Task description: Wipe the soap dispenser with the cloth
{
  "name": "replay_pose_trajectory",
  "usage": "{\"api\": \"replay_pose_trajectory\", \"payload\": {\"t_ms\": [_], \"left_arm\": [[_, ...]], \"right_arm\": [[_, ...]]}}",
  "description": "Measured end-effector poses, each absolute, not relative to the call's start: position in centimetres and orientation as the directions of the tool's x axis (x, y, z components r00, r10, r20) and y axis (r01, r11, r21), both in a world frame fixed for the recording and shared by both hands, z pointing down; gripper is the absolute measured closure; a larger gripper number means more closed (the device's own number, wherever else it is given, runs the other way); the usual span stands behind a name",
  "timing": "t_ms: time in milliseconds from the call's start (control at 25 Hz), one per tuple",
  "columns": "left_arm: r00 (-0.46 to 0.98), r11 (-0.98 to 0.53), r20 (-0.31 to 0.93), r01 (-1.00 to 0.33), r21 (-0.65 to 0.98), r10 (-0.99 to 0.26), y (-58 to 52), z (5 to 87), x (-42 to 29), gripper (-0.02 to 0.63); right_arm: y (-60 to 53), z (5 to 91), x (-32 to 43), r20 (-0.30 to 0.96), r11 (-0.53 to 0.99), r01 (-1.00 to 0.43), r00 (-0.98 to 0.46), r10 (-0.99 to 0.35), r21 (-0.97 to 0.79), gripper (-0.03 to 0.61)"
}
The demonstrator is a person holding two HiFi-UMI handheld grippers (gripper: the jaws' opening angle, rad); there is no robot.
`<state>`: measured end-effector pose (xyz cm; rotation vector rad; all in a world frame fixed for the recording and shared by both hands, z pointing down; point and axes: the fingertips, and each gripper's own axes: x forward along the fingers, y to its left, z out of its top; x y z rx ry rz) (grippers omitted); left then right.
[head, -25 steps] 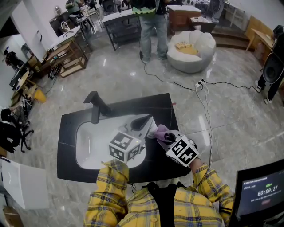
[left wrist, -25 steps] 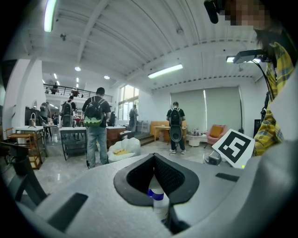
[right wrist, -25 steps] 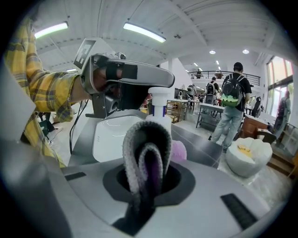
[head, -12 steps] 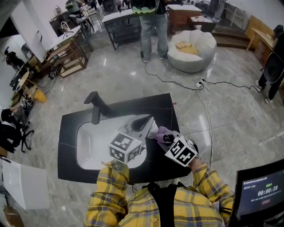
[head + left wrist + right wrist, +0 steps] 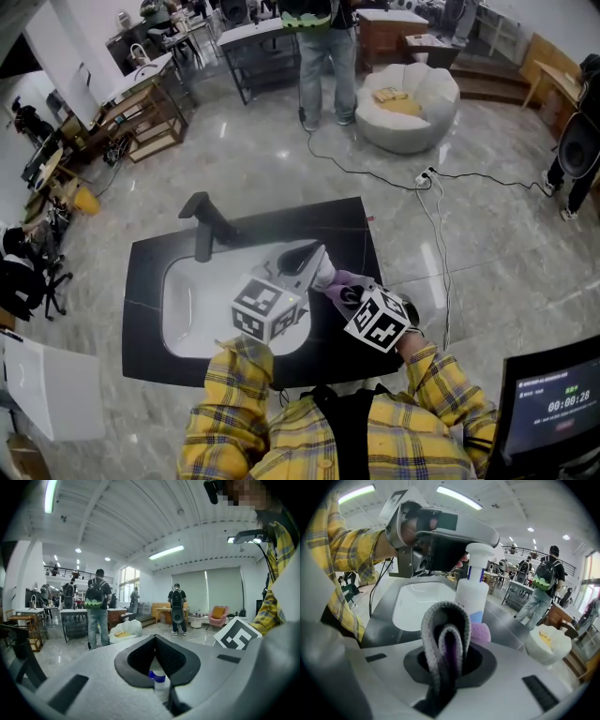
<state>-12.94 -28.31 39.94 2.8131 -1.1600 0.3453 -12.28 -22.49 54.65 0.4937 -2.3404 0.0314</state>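
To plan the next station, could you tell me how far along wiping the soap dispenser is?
Done: the left tool clamps the soap dispenser by its top beside the sink, and the right tool grips the folded cloth. In hand: the cloth looks pressed against the dispenser's lower side. Left: probably most of the wiping; cleanliness cannot be judged.

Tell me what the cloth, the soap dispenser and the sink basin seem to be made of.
Cloth: soft textile, probably microfibre; fuzzy grey and purple pile, bent in a loop.
Soap dispenser: opaque white plastic by the look; smooth, with a soft sheen.
Sink basin: likely glazed ceramic or similar; white, glossy, with bright highlights.
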Motion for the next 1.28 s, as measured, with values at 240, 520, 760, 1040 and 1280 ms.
{"api": "replay_pose_trajectory", "payload": {"t_ms": [240,520,760,1040,1280], "left_arm": [[0.685,-0.707,0.236,-0.707,-0.011,-0.689,-28.3,39.8,-13.0,0.607],[0.684,-0.705,0.233,-0.710,-0.010,-0.692,-28.6,39.6,-13.1,0.607],[0.680,-0.700,0.229,-0.715,-0.007,-0.697,-28.5,39.7,-13.2,0.607],[0.672,-0.693,0.227,-0.721,-0.013,-0.705,-28.7,39.6,-13.3,0.607],[0.662,-0.682,0.227,-0.731,-0.013,-0.714,-28.9,39.7,-13.4,0.607]], "right_arm": [[-22.1,55.1,-12.5,0.702,0.935,-0.316,-0.630,-0.334,0.161,0.531],[-22.1,55.8,-12.7,0.747,0.938,-0.252,-0.571,-0.342,0.236,0.531],[-21.5,56.8,-13.0,0.782,0.935,-0.191,-0.512,-0.355,0.300,0.531],[-21.4,57.5,-13.1,0.796,0.926,-0.134,-0.476,-0.373,0.354,0.531],[-21.4,57.7,-13.1,0.798,0.926,-0.121,-0.475,-0.370,0.358,0.531]]}}
